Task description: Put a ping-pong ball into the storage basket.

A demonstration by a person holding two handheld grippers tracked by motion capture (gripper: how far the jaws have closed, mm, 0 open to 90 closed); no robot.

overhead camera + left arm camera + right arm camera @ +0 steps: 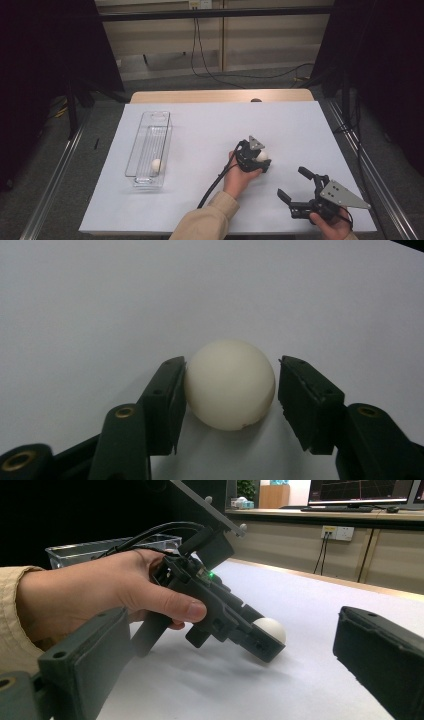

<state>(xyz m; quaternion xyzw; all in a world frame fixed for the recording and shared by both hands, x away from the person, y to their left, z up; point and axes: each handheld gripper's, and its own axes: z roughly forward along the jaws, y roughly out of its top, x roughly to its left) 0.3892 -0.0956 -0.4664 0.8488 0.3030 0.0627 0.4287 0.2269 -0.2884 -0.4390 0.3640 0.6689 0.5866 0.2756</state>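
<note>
Left gripper view showing the left gripper (230,390) closing around the white ball (230,384) lying on the bench (100,300), one pad touching, the other just beside, probably for carrying it to the clear tray (149,150); right gripper (296,186) waiting wide, empty.

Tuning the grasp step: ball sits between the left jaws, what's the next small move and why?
Probably finish closing the left hand-held gripper before lifting: one pad touches the white ball, the other still shows a sliver of gap, and the ball rests on the white table sheet.
</note>
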